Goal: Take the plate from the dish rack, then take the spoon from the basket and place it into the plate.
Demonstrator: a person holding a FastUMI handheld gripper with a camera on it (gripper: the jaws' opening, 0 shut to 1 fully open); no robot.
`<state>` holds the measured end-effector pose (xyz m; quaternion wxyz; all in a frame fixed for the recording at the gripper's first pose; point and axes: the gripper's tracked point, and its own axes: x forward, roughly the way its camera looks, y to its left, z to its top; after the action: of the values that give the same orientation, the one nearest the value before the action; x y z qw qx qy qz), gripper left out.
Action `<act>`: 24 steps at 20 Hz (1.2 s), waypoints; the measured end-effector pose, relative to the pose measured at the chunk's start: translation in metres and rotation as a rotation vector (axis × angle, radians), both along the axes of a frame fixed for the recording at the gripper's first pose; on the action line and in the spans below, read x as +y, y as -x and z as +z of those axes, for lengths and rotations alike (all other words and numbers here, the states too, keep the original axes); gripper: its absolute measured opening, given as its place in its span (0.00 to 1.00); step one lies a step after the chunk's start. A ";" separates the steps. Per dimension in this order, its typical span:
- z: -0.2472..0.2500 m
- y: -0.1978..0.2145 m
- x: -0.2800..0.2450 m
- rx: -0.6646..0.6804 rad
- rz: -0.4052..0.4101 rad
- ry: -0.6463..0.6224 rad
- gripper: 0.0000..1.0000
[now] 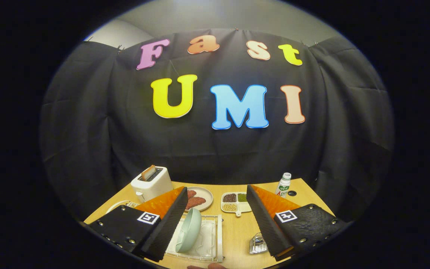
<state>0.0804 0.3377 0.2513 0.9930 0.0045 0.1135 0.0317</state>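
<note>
While fingers [215,224] gape empty, round pale-green plate [189,234] upright in white wire dish rack [215,239]

I work in a staged kitchen booth: black cloth wall [215,149] behind my wooden desk [237,228], toaster [151,184] near the dish rack [203,239], a meat plate [200,198] beside the toaster.

the tongs' [217,220] fingers hide part of the dish rack [215,243] and basket [256,244].
</note>
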 end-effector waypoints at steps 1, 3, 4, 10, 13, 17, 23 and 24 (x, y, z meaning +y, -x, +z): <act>-0.009 -0.003 0.008 0.036 0.002 0.003 0.98; -0.023 -0.008 0.021 0.100 0.005 0.007 0.98; -0.028 -0.011 0.024 0.127 -0.002 0.012 0.98; -0.071 -0.027 0.040 0.267 -0.041 0.065 0.95; -0.089 -0.032 0.045 0.349 -0.041 0.071 0.95; -0.111 -0.029 0.044 0.498 -0.051 0.104 0.95; -0.135 -0.032 0.033 0.602 -0.135 0.138 0.92; -0.138 -0.035 0.037 0.604 -0.134 0.129 0.93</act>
<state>0.1150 0.3742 0.1131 0.9125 -0.0419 0.4045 -0.0440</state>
